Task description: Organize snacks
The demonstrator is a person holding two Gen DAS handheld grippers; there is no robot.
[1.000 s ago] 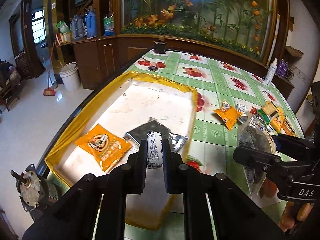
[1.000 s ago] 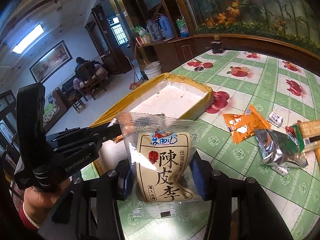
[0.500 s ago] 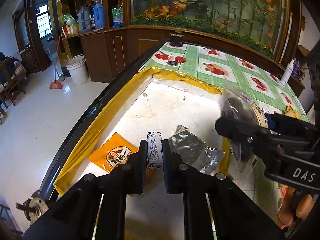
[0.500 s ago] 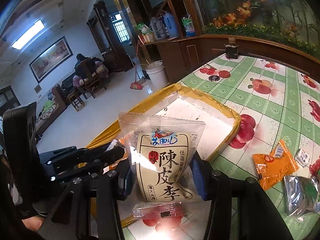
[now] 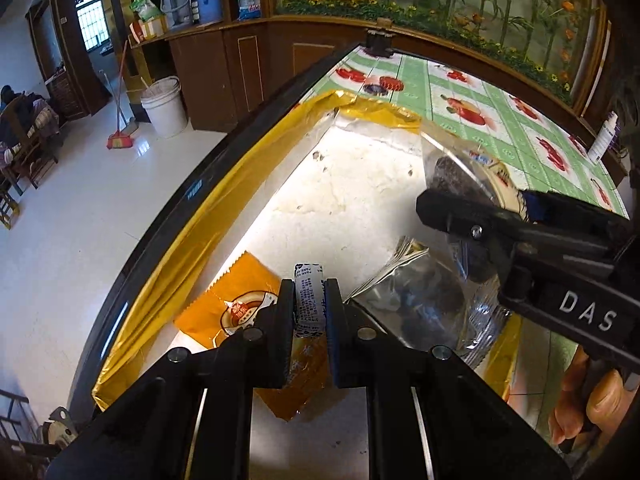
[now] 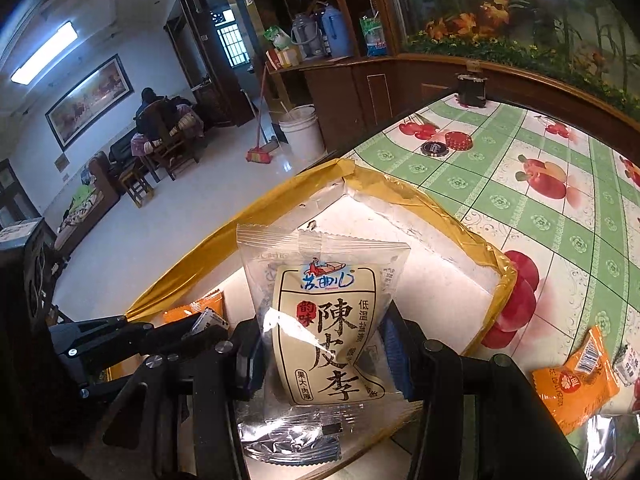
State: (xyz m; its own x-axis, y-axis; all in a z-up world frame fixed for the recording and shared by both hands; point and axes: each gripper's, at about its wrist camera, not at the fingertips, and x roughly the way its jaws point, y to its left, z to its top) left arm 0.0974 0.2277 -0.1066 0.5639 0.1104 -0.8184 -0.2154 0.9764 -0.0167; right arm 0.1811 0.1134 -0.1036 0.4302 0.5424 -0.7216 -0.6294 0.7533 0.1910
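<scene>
In the left wrist view, at the far left, the gold-taped rim of the white foam tray (image 5: 172, 248) runs along the dark edge of the table. Inside the tray lies an orange snack packet (image 5: 236, 312), flat on the white floor. Above it hangs the left gripper (image 5: 309, 300), and its two fingers are closed tightly on a small white wrapped candy (image 5: 308, 300), which stands upright between them. To the right of the candy a silver foil packet (image 5: 416, 296) rests in the tray, near the right wall. Further right the right gripper (image 5: 472, 220) reaches over the tray and holds a clear plum packet (image 5: 460, 168) with dark fruit inside.

In the right wrist view, the left gripper (image 6: 200, 326) shows at the left, over the tray corner, with the candy at its tip. In the middle, the right gripper (image 6: 324, 356) has its fingers pressed on both sides of the plum packet (image 6: 324, 320), which stands upright with its cream label facing the camera. The tray (image 6: 400, 196) lies behind and under it. At the right, on the green tablecloth (image 6: 560, 208) outside the tray, lies another orange packet (image 6: 576, 384).
</scene>
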